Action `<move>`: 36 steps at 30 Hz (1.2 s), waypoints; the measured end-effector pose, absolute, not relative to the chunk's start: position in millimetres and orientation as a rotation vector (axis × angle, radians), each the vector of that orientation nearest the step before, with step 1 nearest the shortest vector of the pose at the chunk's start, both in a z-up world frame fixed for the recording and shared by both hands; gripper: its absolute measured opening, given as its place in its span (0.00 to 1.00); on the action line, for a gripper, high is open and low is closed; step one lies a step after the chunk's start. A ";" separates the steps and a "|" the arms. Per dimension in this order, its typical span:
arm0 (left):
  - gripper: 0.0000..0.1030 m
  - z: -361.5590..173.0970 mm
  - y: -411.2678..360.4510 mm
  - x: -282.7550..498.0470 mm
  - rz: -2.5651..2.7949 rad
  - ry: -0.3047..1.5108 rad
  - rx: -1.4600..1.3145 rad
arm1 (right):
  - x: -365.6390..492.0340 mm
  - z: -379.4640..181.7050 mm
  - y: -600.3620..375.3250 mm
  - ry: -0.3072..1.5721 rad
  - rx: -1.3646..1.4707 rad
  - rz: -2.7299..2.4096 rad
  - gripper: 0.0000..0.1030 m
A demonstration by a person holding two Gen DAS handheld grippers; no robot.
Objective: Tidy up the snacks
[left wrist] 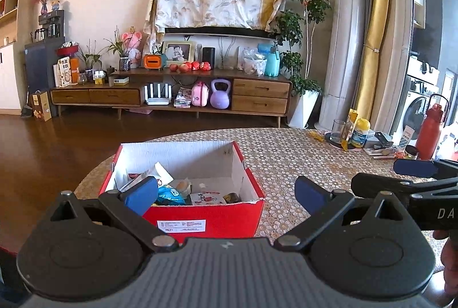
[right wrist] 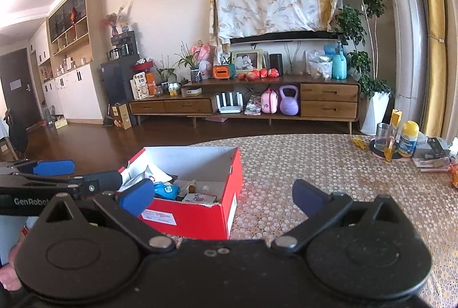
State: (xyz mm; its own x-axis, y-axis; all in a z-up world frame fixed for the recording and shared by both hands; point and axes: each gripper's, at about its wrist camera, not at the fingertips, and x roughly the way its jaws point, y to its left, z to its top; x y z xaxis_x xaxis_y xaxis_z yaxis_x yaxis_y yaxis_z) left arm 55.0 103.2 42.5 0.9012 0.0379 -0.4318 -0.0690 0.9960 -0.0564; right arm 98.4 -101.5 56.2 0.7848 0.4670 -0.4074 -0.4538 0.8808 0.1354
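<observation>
I am holding my left gripper (left wrist: 226, 195) just in front of the one red box (left wrist: 200, 218), its two blue-padded fingers (left wrist: 141, 195) spreading wide with nothing between them. My right gripper (right wrist: 223, 198) is hovering beside it, to the right of the box, and its jaws are standing wide apart and empty too.

The box is sitting near the front left edge of the desk (left wrist: 300, 153), open at the top, white inside. The snacks are lying in its near half: I am counting one blue packet (left wrist: 170, 193), one white wrapper (left wrist: 156, 173) leaning against the left wall, one small white carton with red print (left wrist: 204, 198), one pale round item (left wrist: 183, 185) behind the blue packet, and one dark piece (left wrist: 232, 197) in the near right corner. There may be more underneath; I cannot tell. The far half of the box is showing bare white floor.

At the far right corner of the desk I am seeing one clear glass (left wrist: 338, 129), one yellow-capped jar (left wrist: 360, 133) and one red bottle (left wrist: 429, 133), grouped close together and well apart from the box.
</observation>
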 end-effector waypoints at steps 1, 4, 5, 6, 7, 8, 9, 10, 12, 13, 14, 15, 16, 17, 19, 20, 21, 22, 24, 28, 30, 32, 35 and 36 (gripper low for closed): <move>0.99 41.8 103.3 54.5 0.054 0.445 -0.071 | 98.4 55.7 -102.4 0.449 0.032 0.494 1.00; 0.99 41.3 102.8 54.2 0.053 0.446 -0.071 | 97.8 54.2 -103.1 0.454 0.036 0.490 1.00; 0.99 40.8 102.6 54.1 0.053 0.447 -0.072 | 97.9 54.3 -103.1 0.455 0.036 0.489 1.00; 0.99 40.4 102.4 53.6 0.054 0.449 -0.072 | 97.8 54.3 -103.1 0.456 0.037 0.489 1.00; 0.99 40.0 103.0 52.9 0.055 0.450 -0.073 | 97.3 54.3 -103.1 0.456 0.036 0.490 1.00; 0.99 39.8 103.2 52.7 0.056 0.451 -0.073 | 97.2 54.4 -102.9 0.456 0.036 0.491 1.00; 0.99 40.0 103.3 54.1 0.059 0.451 -0.073 | 97.1 54.2 -102.7 0.457 0.035 0.492 1.00; 0.99 41.3 103.8 55.8 0.060 0.452 -0.072 | 97.0 54.1 -102.6 0.457 0.036 0.491 1.00; 0.99 41.4 104.3 55.6 0.064 0.452 -0.071 | 97.1 53.4 -102.9 0.460 0.038 0.490 1.00; 0.99 41.1 104.6 55.8 0.067 0.452 -0.072 | 96.7 53.2 -102.9 0.461 0.040 0.490 1.00; 0.99 41.1 105.0 55.7 0.067 0.453 -0.074 | 96.8 52.7 -103.4 0.461 0.041 0.490 1.00; 0.99 41.1 105.4 55.5 0.066 0.453 -0.075 | 96.8 52.4 -103.5 0.462 0.042 0.488 1.00; 0.99 41.3 105.0 55.7 0.067 0.452 -0.072 | 96.8 52.3 -103.4 0.464 0.043 0.487 1.00; 0.99 41.1 105.3 55.5 0.068 0.453 -0.072 | 97.0 52.4 -103.5 0.465 0.043 0.488 1.00; 0.99 41.2 105.7 55.4 0.066 0.453 -0.073 | 97.0 52.3 -102.9 0.466 0.040 0.488 1.00; 0.99 41.2 105.8 55.4 0.067 0.454 -0.074 | 96.5 52.2 -102.1 0.467 0.037 0.488 1.00; 0.99 41.4 105.5 55.5 0.067 0.453 -0.075 | 96.9 51.9 -101.9 0.468 0.036 0.490 1.00; 0.99 41.5 105.4 55.6 0.066 0.453 -0.073 | 97.6 51.6 -101.5 0.470 0.035 0.491 1.00; 0.99 40.8 105.3 55.6 0.068 0.455 -0.073 | 98.5 51.2 -101.1 0.473 0.031 0.489 1.00; 0.99 38.3 105.9 55.2 0.066 0.459 -0.076 | 100.3 51.2 -101.8 0.476 0.031 0.489 1.00; 0.99 38.3 106.0 55.2 0.067 0.461 -0.075 | 100.3 50.8 -101.6 0.477 0.030 0.491 1.00; 0.99 36.5 104.7 56.1 0.072 0.465 -0.075 | 100.4 49.1 -100.9 0.479 0.030 0.492 1.00; 0.99 32.7 105.0 56.3 0.075 0.472 -0.082 | 101.0 47.7 -99.9 0.484 0.029 0.493 1.00; 0.99 31.1 105.5 56.2 0.075 0.474 -0.085 | 101.3 46.9 -100.3 0.486 0.030 0.494 1.00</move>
State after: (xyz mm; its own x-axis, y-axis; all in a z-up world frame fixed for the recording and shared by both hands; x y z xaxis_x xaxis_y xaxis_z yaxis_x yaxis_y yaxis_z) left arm 56.2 105.5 31.1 0.8871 0.0525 -0.4585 -0.0920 0.9937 -0.0643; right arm 101.3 -100.3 46.9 0.7690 0.4627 -0.4411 -0.4486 0.8822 0.1431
